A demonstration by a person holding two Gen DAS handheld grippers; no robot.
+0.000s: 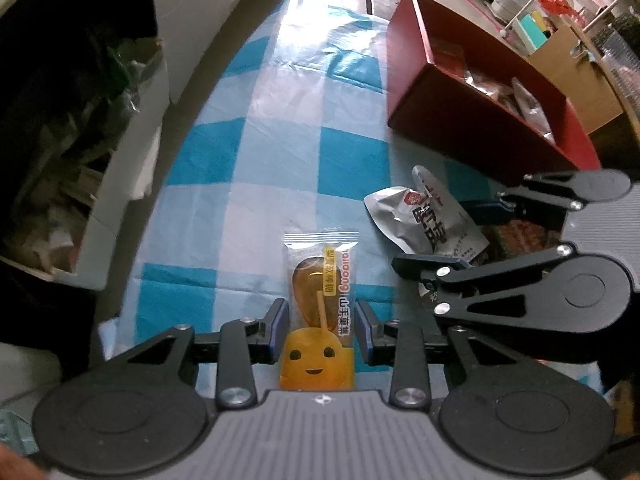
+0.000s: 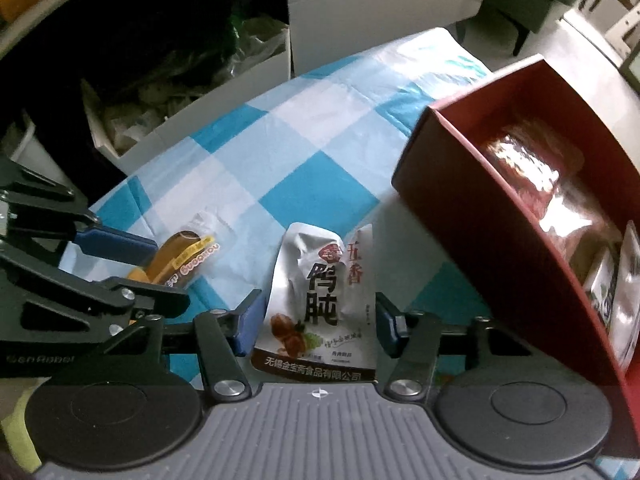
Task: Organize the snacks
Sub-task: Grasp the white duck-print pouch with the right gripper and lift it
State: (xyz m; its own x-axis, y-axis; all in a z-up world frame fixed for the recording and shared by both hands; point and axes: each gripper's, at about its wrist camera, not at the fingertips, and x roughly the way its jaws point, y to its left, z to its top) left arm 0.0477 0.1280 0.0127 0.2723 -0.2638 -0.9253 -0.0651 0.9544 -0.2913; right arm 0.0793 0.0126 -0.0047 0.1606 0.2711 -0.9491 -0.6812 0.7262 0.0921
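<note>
Two grippers, jaws parted for the pick — left gripper straddling the lollipop, right gripper straddling the silver pouch; neither clamped. Beyond, on the checked cloth — red box, part-filled, likely destination.

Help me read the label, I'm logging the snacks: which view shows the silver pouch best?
The right wrist view: the silver pouch lies face-up and whole between the open right gripper, its print legible. In the left wrist view the pouch sits off to the side, angled and partly hidden behind that gripper.
</note>
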